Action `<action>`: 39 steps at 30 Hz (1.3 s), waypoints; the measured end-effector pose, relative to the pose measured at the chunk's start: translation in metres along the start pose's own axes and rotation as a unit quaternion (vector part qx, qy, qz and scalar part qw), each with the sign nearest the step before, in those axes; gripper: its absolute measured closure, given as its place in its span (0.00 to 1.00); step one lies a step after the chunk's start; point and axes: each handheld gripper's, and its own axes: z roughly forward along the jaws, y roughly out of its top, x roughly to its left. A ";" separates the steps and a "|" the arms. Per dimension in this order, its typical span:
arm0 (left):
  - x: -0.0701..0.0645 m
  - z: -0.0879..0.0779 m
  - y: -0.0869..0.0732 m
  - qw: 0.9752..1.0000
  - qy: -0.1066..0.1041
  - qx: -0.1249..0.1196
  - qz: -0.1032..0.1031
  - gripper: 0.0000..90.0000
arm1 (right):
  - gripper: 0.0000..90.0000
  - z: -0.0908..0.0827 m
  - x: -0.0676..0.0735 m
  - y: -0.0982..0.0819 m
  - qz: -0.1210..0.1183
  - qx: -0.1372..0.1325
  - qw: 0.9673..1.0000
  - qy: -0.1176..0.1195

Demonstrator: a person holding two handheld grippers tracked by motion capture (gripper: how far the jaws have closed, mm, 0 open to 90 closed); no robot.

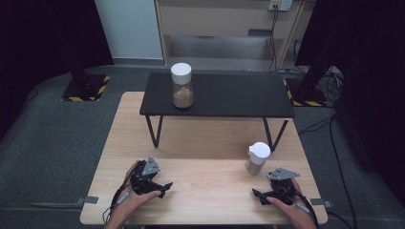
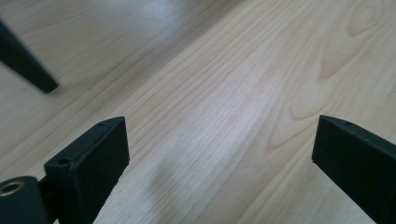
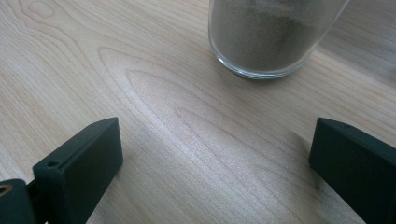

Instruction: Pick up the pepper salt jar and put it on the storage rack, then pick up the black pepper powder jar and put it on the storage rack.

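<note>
Low in the frame of the high view, both claws rest on the wooden surface [image 1: 205,143], each in a hand. At lower left sits the left claw [image 1: 165,187], its jaws spread wide over bare wood. At lower right sits the right claw [image 1: 258,194], jaws also wide apart and gripping nothing. Just above it stands the near jar [image 1: 258,159], white-lidded, part-filled with brownish powder, close ahead in the right gripper view [image 3: 273,35]. Another jar [image 1: 182,85] stands on the black shelf [image 1: 239,95], upper centre.

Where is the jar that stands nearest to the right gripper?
In the high view the jar stands on the wooden table, right side, just beyond the right gripper, beside the black shelf's right legs.
</note>
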 end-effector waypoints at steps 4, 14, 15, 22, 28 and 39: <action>0.009 -0.002 -0.016 0.998 0.014 -0.012 -0.053 0.03 | 0.04 0.000 0.000 0.000 0.000 0.000 1.000 0.000; 0.013 -0.005 -0.030 0.992 0.078 0.005 -0.099 0.03 | 0.04 0.000 0.000 0.000 0.000 0.000 1.000 0.000; 0.013 -0.004 -0.030 0.992 0.080 0.006 -0.099 0.03 | 0.04 0.000 0.000 0.000 0.000 0.000 1.000 -0.001; 0.014 0.002 -0.030 0.989 0.088 0.016 -0.113 0.02 | 0.04 0.000 0.001 0.000 0.001 0.000 1.000 -0.001; 0.014 0.004 -0.033 0.989 0.088 0.010 -0.115 0.00 | 0.04 -0.001 0.002 -0.001 0.004 0.000 1.000 -0.004; 0.013 0.004 -0.032 0.989 0.090 0.011 -0.115 0.00 | 0.04 -0.001 0.002 -0.001 0.005 0.000 1.000 -0.004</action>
